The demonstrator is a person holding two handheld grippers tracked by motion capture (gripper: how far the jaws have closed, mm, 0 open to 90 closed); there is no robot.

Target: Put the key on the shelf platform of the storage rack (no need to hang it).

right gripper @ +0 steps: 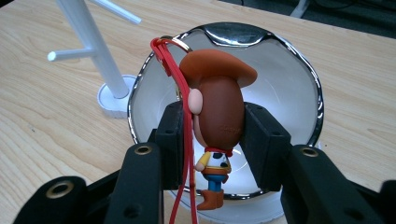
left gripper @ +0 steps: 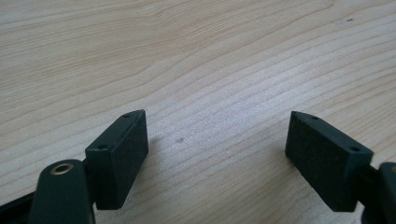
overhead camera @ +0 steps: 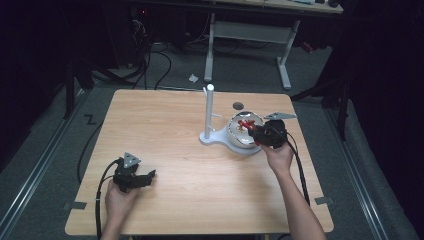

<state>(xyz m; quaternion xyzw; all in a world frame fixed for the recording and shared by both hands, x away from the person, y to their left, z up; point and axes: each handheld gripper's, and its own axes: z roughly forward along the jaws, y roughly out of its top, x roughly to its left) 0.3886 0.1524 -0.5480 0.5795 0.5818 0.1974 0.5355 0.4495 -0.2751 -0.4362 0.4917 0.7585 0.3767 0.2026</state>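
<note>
A small cowboy figure (right gripper: pixel 217 116) with a brown hat and a red cord (right gripper: pixel 184 135) hangs upright between the jaws of my right gripper (right gripper: pixel 215 135), which is shut on its head. It is held over a shiny silver bowl (right gripper: pixel 299 93). In the high view the right gripper (overhead camera: pixel 259 131) sits at the bowl (overhead camera: pixel 236 134) rim with the figure (overhead camera: pixel 245 124) above the bowl. A white stand (overhead camera: pixel 209 112) with side pegs rises just left of the bowl. My left gripper (overhead camera: pixel 148 176) rests low over the near left of the table, open, nothing between its pads (left gripper: pixel 122 154).
The wooden table (overhead camera: pixel 165 130) has bare surface across its left and middle. The white stand's base (right gripper: pixel 112 100) touches the bowl's left side. A small dark round mark (overhead camera: pixel 238 105) lies behind the bowl. Cables trail from both grippers toward the front edge.
</note>
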